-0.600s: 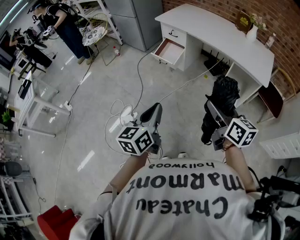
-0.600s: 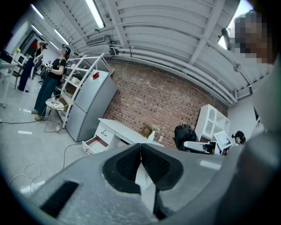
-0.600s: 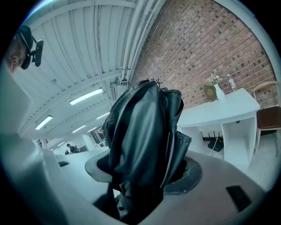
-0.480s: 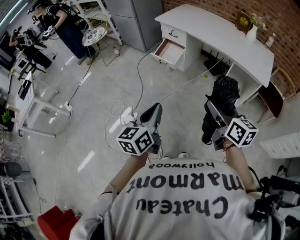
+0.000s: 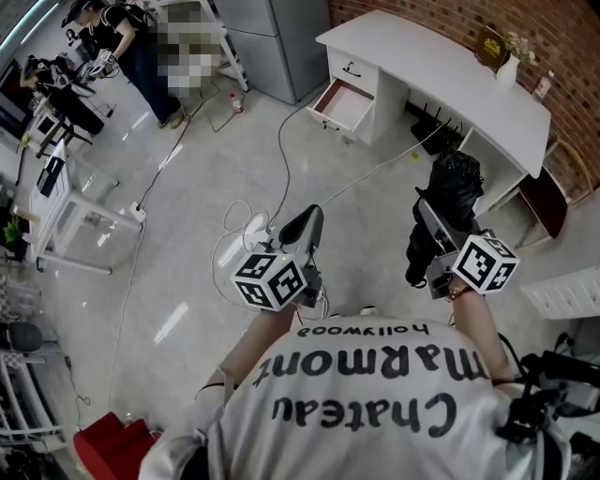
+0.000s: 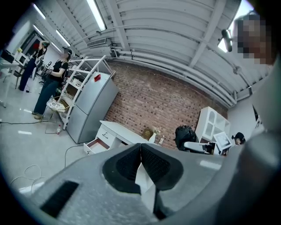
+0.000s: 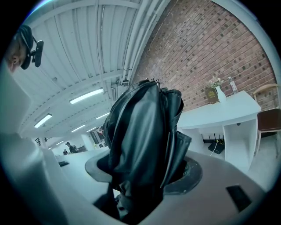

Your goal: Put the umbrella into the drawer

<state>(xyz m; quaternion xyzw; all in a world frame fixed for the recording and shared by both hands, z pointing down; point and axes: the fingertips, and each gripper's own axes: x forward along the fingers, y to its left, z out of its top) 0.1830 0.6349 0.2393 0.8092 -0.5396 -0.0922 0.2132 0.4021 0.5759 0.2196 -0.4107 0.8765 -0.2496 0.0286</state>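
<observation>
**While the drawer (image 5: 342, 103) stands open, umbrella (image 5: 452, 183) held**

My right gripper (image 5: 433, 223) pinches the folded black umbrella, jaws wide around it, well apart from the white desk (image 5: 441, 75). My left gripper (image 5: 309, 223) is pressed together on nothing.

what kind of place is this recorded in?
Probably an indoor lab or studio staged as a room: a white desk with an open drawer against a red brick wall, and loose white cables across the glossy grey floor.
</observation>
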